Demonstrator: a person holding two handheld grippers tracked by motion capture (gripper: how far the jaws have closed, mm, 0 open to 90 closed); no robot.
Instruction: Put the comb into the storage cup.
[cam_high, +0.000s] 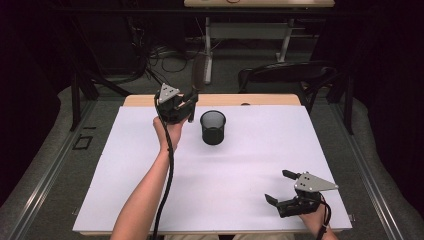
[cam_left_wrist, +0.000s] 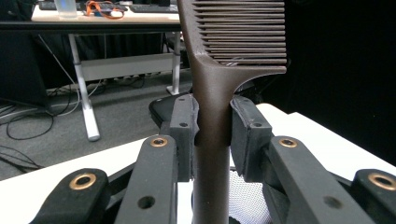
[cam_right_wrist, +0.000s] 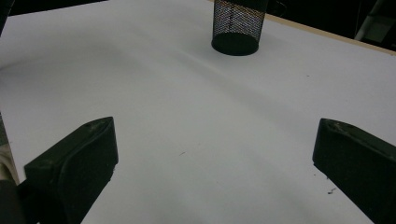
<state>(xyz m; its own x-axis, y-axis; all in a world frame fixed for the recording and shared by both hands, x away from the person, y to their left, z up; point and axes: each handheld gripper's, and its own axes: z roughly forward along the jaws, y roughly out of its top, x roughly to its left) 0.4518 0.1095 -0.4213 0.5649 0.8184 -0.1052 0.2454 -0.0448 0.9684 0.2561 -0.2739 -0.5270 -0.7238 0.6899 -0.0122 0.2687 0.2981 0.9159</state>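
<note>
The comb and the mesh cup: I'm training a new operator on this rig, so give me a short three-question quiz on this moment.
1. True or false: the left gripper is clamped on the handle of the comb.
2. Which side of the mesh cup is the left gripper on in the high view? A) left B) right C) inside it
3. Fill in: the right gripper rests near the table edge with its jaws ____.

Key: 1 true; 2 A; 3 open.

Matt brown plastic comb (cam_left_wrist: 212, 88); black wire-mesh cup (cam_high: 213, 127); smooth white table (cam_high: 250, 170).
</note>
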